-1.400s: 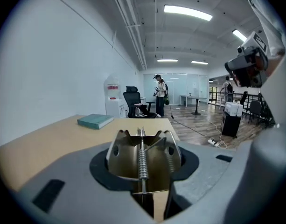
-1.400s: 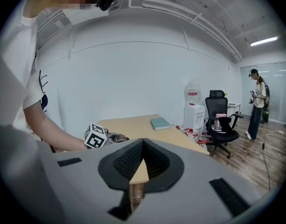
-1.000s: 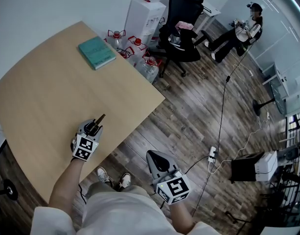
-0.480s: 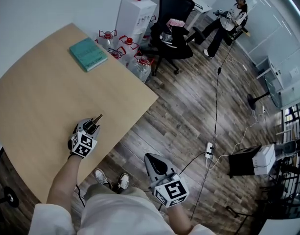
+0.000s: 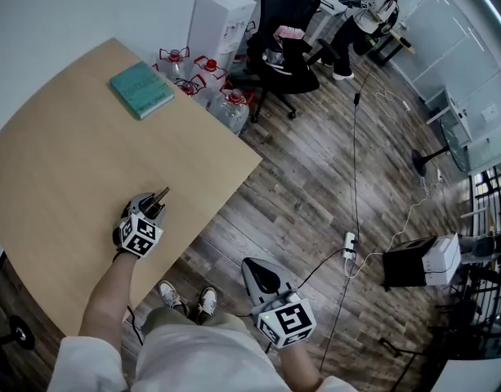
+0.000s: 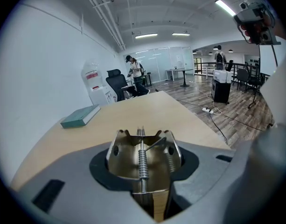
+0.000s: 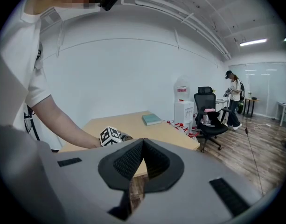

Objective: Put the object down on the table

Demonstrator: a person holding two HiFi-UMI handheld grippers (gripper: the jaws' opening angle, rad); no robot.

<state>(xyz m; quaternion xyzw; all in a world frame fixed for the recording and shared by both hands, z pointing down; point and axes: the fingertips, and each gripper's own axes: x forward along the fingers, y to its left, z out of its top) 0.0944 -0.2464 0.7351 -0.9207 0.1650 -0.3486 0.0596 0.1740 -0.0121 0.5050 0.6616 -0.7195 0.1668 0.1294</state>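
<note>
1. Left gripper. I am reading the left gripper (image 5: 152, 208) in the lower left of the head view. It is hanging over the light wooden table (image 5: 62, 162), close to the table edge nearest the bottom of the frame. Its jaws are clamping a brass-coloured metal clip (image 5: 158, 196), and the tip of the clip is sticking out past them toward the upper right.

In the left gripper view, the metal clip (image 6: 142, 153) is filling the lower centre. A coil spring is running down its middle, and the grey jaws of the left gripper (image 6: 149, 192) are pressing on its lower end from both sides. The table (image 6: 180, 113) is stretching away behind it. I cannot tell whether the clip is touching the tabletop.

2. Right gripper. I am finding the right gripper (image 5: 253, 269) at the bottom centre of the head view, off the table and over the wooden floor (image 5: 315, 178). In the right gripper view, the ribbed pads of the right gripper (image 7: 142, 144) are meeting at their tips, with nothing between them.

3. Surroundings. A teal book (image 5: 140, 89) is lying flat on the table toward the upper left, well apart from the clip. Water jugs (image 5: 232, 107) are standing on the floor just beyond the table's upper edge. A white water dispenser (image 5: 221, 19) and a black office chair (image 5: 283, 51) are standing at the top of the frame. A power strip (image 5: 348, 246) is lying on the floor at right of centre.
</note>
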